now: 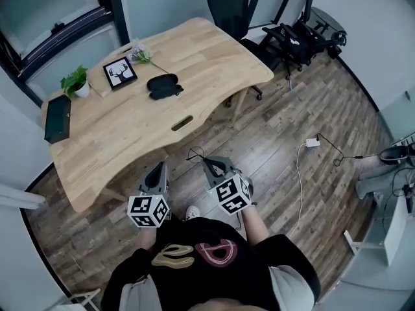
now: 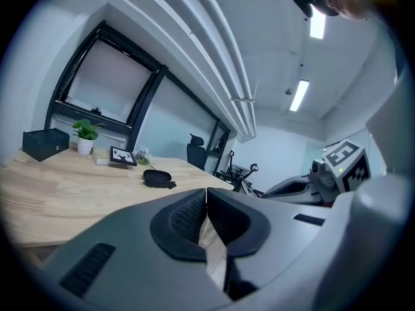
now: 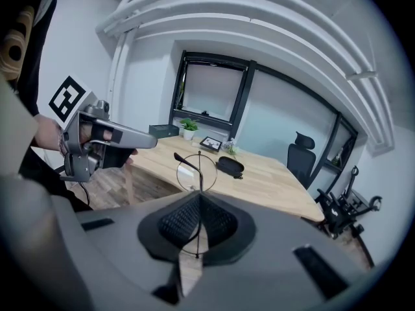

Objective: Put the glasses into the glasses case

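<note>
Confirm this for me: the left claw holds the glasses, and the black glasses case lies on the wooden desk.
Not quite: the right gripper view shows the right claw shut on the glasses; the left claw is shut and empty. The black glasses case does lie on the wooden desk.

Black glasses case [image 1: 163,85]; light wood table [image 1: 123,138].

An office room, by its furniture and fittings.
A curved wooden desk [image 1: 194,50] stood on a wood-plank floor [image 1: 292,109] with a black office chair [image 1: 228,8] at its far side. A potted plant [image 1: 76,81], a framed deer picture [image 1: 120,72] and a black box [image 1: 58,118] sat near large dark-framed windows [image 3: 207,92], under ceiling strip lights [image 2: 299,94].
</note>
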`<state>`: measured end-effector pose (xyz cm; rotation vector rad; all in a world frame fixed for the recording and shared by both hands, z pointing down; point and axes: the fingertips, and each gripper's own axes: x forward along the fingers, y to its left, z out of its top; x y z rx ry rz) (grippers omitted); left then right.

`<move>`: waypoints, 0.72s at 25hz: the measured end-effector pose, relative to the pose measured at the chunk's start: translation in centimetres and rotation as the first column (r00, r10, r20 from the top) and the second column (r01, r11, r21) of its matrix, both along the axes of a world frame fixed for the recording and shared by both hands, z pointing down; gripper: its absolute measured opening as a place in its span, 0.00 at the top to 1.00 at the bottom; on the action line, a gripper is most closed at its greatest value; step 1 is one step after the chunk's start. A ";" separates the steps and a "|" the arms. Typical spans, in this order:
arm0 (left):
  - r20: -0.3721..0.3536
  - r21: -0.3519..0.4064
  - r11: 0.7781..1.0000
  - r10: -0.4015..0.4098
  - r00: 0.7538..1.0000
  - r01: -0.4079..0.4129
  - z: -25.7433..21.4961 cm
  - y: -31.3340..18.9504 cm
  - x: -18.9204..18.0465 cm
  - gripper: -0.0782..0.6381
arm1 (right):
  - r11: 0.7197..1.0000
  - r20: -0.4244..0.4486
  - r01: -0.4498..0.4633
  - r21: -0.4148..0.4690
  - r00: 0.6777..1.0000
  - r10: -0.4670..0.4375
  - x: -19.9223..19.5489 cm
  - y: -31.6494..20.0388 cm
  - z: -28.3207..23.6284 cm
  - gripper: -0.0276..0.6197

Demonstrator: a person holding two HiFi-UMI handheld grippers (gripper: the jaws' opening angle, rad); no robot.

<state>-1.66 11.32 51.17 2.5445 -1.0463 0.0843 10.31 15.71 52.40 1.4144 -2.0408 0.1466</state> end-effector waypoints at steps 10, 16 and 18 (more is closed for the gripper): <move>0.009 0.002 1.000 0.022 1.000 -0.022 0.6 -1.4 1.1 0.87 | 1.000 0.009 -0.012 -0.007 1.000 0.012 0.9 -0.5 0.5 0.94; 0.022 0.012 0.999 0.052 0.998 -0.053 1.1 -4.1 1.5 0.87 | 0.999 -0.005 -0.031 -0.011 1.000 0.031 1.3 -3.0 0.6 0.94; 0.035 0.020 0.998 0.061 0.998 -0.062 0.9 -5.4 1.7 0.87 | 0.999 -0.008 -0.033 -0.014 0.999 0.033 1.3 -4.2 0.4 0.94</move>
